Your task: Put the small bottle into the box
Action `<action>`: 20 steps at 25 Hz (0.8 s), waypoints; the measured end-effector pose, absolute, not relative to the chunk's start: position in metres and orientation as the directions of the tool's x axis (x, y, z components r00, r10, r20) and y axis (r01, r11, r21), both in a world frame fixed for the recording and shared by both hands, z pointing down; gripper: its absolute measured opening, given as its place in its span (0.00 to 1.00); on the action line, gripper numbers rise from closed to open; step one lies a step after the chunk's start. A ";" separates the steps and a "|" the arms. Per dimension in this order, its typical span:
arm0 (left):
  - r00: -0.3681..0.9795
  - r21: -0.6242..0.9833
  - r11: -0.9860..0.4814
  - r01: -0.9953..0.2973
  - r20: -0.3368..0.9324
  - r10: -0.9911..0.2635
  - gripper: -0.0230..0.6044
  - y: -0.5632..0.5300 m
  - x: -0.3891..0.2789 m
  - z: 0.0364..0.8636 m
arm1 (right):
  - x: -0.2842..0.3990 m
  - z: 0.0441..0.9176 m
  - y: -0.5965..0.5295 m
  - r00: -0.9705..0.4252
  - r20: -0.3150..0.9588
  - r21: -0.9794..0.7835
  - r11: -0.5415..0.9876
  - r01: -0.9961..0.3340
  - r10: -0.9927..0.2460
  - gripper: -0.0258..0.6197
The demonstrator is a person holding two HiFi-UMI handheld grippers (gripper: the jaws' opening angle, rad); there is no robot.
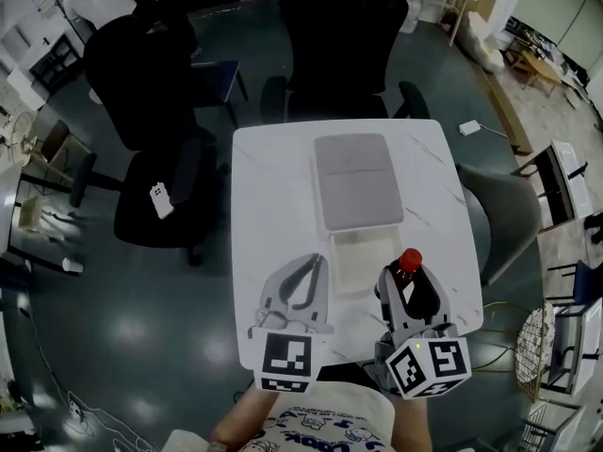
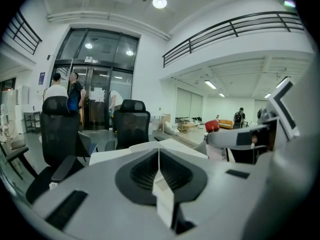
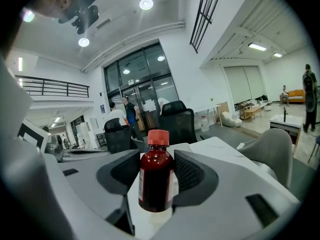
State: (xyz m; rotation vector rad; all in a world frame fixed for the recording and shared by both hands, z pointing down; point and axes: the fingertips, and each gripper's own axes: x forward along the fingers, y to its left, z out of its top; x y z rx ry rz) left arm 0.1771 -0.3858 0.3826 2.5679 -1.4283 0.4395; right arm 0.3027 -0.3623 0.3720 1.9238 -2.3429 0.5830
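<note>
With the right gripper (image 3: 156,173) jaws pinching the small bottle (image 3: 156,180) upright just right of the open white box (image 1: 362,244) and the left gripper (image 2: 159,153) jaws pressed together and empty, a low swing could clip the box's rim and twist the bottle loose.

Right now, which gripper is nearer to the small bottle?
Right. The right gripper has its fingers shut on the small bottle. The left gripper is shut and empty, off to the bottle's left, with the box between them.
</note>
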 end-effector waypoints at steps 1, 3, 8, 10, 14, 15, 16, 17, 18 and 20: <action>0.493 0.007 -0.522 -0.853 0.342 -0.800 0.07 -0.389 0.179 0.386 | 0.304 0.377 -0.367 -0.231 0.285 -0.254 0.159 -0.954 -0.930 0.38; 0.485 0.008 -0.516 -0.857 0.354 -0.800 0.07 -0.396 0.183 0.393 | 0.307 0.387 -0.376 -0.247 0.304 -0.257 0.171 -0.951 -0.920 0.38; 0.454 0.019 -0.486 -0.874 0.389 -0.801 0.07 -0.406 0.190 0.413 | 0.313 0.415 -0.394 -0.285 0.353 -0.274 0.193 -0.942 -0.891 0.38; 0.443 0.027 -0.473 -0.881 0.402 -0.801 0.07 -0.411 0.188 0.421 | 0.311 0.426 -0.400 -0.298 0.373 -0.278 0.201 -0.939 -0.879 0.38; 0.430 0.044 -0.458 -0.888 0.432 -0.793 0.07 -0.418 0.188 0.438 | 0.311 0.446 -0.411 -0.311 0.408 -0.284 0.204 -0.937 -0.859 0.38; 0.427 0.048 -0.454 -0.890 0.439 -0.790 0.07 -0.419 0.188 0.442 | 0.311 0.451 -0.413 -0.312 0.416 -0.287 0.203 -0.936 -0.854 0.38; 0.423 0.051 -0.450 -0.892 0.446 -0.789 0.07 -0.420 0.188 0.445 | 0.311 0.456 -0.415 -0.316 0.423 -0.290 0.203 -0.935 -0.849 0.38; 0.419 0.052 -0.445 -0.894 0.452 -0.788 0.07 -0.421 0.187 0.449 | 0.310 0.461 -0.417 -0.321 0.432 -0.293 0.206 -0.934 -0.843 0.38; 0.415 0.052 -0.442 -0.895 0.458 -0.786 0.07 -0.423 0.186 0.452 | 0.309 0.467 -0.419 -0.326 0.441 -0.295 0.208 -0.933 -0.837 0.38; 0.411 0.052 -0.440 -0.896 0.470 -0.781 0.07 -0.425 0.185 0.459 | 0.308 0.478 -0.422 -0.331 0.459 -0.295 0.210 -0.932 -0.824 0.38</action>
